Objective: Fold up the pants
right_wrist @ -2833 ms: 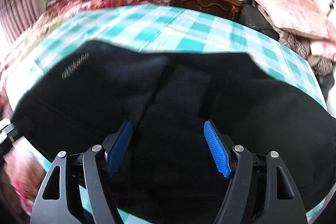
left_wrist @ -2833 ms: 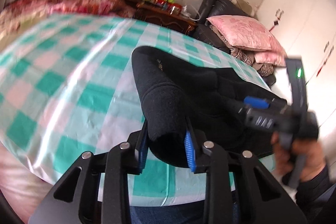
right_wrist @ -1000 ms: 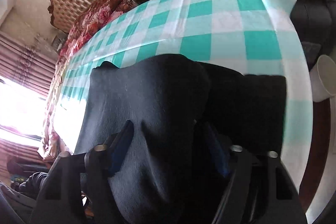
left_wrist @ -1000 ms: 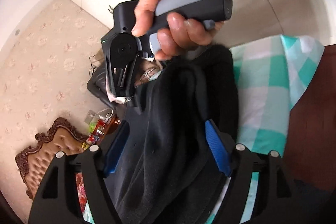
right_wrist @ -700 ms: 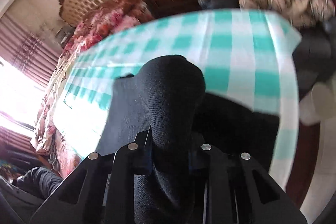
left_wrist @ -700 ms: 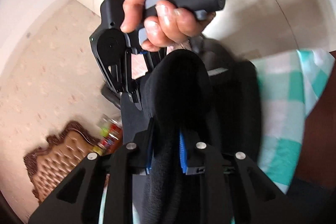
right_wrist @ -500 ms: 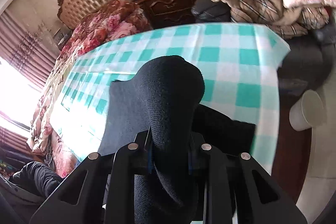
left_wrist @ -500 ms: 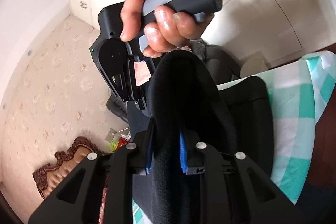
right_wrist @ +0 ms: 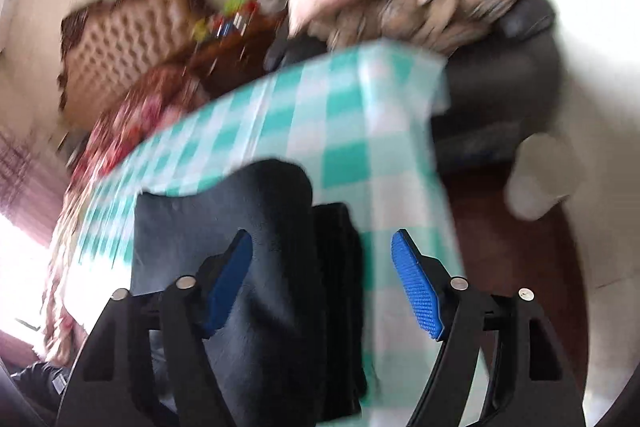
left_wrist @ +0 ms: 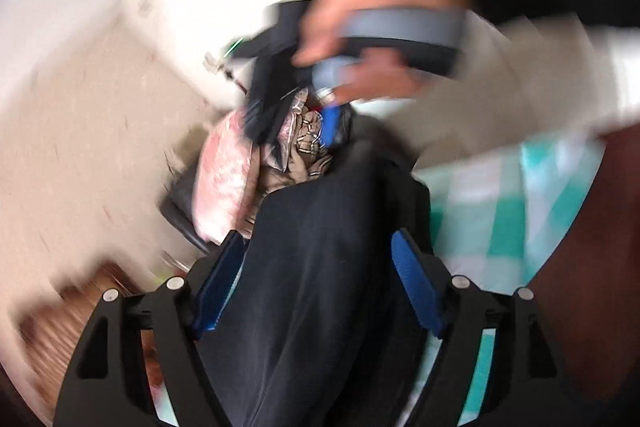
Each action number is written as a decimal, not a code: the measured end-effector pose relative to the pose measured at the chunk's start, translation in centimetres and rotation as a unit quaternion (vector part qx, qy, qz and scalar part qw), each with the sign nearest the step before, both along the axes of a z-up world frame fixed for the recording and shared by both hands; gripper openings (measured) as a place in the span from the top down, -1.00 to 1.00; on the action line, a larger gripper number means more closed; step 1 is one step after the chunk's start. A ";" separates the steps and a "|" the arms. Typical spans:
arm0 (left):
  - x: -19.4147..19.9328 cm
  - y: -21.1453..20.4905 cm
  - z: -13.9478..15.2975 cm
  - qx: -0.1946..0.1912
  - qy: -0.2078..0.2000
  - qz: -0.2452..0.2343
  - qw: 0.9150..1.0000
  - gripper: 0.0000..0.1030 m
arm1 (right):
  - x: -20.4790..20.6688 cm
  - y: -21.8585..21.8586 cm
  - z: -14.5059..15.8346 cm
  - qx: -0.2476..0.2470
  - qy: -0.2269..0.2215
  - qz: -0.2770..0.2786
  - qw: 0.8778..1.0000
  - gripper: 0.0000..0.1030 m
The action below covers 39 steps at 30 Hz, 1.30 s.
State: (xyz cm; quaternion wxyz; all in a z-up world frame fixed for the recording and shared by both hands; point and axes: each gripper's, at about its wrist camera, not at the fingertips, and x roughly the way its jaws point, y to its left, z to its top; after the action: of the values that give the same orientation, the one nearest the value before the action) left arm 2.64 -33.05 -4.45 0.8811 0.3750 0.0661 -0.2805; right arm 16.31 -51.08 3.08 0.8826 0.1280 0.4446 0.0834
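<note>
Over checked cloth (right_wrist: 340, 115), both grippers' fingers spread around black pants (right_wrist: 256, 247), right hand (left_wrist: 360, 39) only in left view.

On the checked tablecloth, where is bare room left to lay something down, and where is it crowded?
Bare checked tablecloth runs beyond the black pants toward the far edge, plus a strip between the pants and the right-hand edge. The near part is crowded: pants fill it, under the open right gripper and left gripper.
</note>
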 end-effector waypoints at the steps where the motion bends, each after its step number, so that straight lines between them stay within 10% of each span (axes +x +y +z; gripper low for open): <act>1: 1.1 1.5 1.7 -0.040 0.034 0.009 0.999 -0.34 | -1.4 0.4 0.9 -0.010 -0.017 -0.002 1.000 -0.32; 3: 5.5 4.9 5.0 -0.144 0.141 0.010 0.979 -0.09 | -4.9 2.1 2.2 -0.031 -0.052 0.004 0.998 -0.24; 5: 12.8 7.4 6.3 -0.232 0.274 0.016 0.933 0.36 | -6.6 3.9 1.6 -0.073 -0.061 -0.005 0.995 -0.22; 9: 22.7 4.1 6.4 -0.226 0.379 0.002 0.898 0.55 | -6.9 6.4 -2.7 -0.183 -0.032 -0.024 0.982 -0.14; 13: 28.1 -0.7 1.4 -0.159 0.471 0.042 0.867 0.61 | -6.3 4.2 -5.8 -0.133 0.001 -0.040 0.990 -0.10; 29: 30.0 -5.3 -2.3 -0.079 0.457 0.055 0.884 0.69 | -6.7 2.4 -7.6 -0.010 0.030 -0.127 0.991 0.02; 35: 29.7 2.3 3.5 -0.218 0.466 0.052 0.856 0.45 | -7.3 2.8 -6.3 -0.031 0.010 -0.122 0.992 -0.20; 39: 23.9 10.6 6.3 -0.265 0.426 0.067 0.863 0.45 | -9.0 4.6 -3.7 -0.104 -0.033 -0.132 0.985 -0.32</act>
State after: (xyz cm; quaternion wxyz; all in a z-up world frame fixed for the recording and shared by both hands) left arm 26.56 -22.48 1.84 0.8501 -0.0337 0.3826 -0.3603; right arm 7.29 -46.49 -0.62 0.9084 0.0905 0.4009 -0.0768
